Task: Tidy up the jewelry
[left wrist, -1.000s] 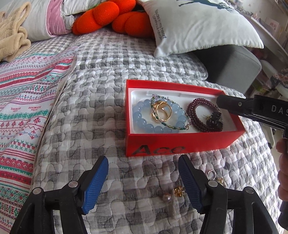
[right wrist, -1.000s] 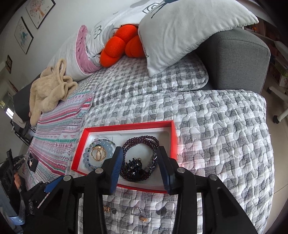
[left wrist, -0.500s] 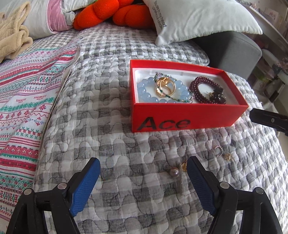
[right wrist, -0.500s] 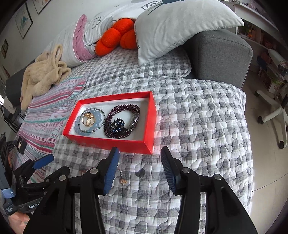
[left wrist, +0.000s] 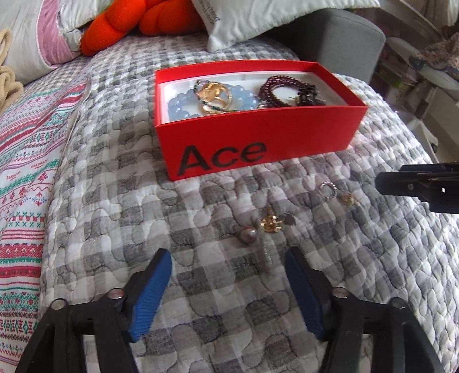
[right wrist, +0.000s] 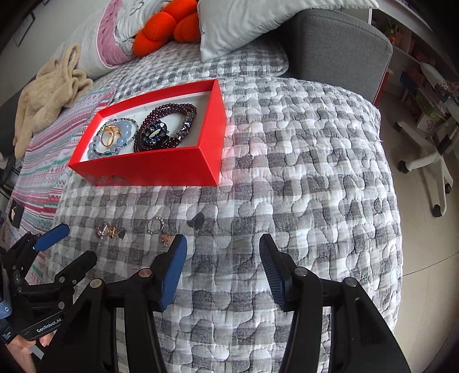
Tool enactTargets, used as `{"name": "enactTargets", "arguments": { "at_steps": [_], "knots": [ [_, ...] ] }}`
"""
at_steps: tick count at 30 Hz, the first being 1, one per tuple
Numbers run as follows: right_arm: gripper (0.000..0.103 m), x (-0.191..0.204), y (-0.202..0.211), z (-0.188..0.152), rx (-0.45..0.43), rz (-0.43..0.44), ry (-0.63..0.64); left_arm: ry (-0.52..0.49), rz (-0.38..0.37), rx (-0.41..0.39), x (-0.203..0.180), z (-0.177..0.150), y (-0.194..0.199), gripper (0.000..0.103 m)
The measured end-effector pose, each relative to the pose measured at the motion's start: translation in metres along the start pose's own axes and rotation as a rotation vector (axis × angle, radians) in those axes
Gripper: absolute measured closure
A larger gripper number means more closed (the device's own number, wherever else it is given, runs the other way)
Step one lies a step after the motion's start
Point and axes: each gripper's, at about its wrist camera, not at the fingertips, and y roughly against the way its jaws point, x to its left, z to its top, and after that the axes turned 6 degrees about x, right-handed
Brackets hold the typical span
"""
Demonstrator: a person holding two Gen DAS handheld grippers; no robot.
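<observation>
A grey checked quilt (left wrist: 114, 200) covers the bed, pillows (right wrist: 258, 25) behind. On it, a red box (left wrist: 258, 137) holds blue beads (left wrist: 183, 106), gold rings (left wrist: 213, 96) and a dark red bracelet (left wrist: 275, 89). Left hand-held gripper (left wrist: 228, 282), empty, closing above loose earrings (left wrist: 269, 223); right hand-held gripper (right wrist: 222, 271) apart, empty.

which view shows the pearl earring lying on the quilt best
The left wrist view. There the pearl earring lies in clear sight on the quilt, just ahead of the left gripper, beside a gold piece. In the right wrist view it is only a small, dim shape near the left edge, hard to make out.
</observation>
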Motion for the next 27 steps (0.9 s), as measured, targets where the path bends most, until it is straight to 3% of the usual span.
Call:
{"name": "enactTargets", "arguments": {
  "at_steps": [4,7,17,21,27],
  "knots": [
    [0.048,-0.001,0.0,-0.001,0.004,0.007,-0.012,-0.046,-0.059,-0.013,-0.012,0.004,-0.001,0.077],
    [0.048,-0.002,0.0,-0.002,0.005,0.008,-0.018,-0.051,-0.1,-0.017,-0.018,0.009,-0.001,0.082],
    [0.048,-0.004,0.001,-0.004,0.017,0.015,-0.014,-0.013,-0.072,-0.004,-0.016,0.021,-0.015,0.084],
    [0.048,-0.006,0.001,-0.004,0.014,0.018,-0.023,-0.003,-0.068,-0.008,-0.015,0.024,-0.018,0.102],
    [0.048,-0.011,0.002,-0.002,0.014,0.026,-0.04,0.03,-0.12,-0.045,-0.012,0.028,-0.006,0.103]
  ]
}}
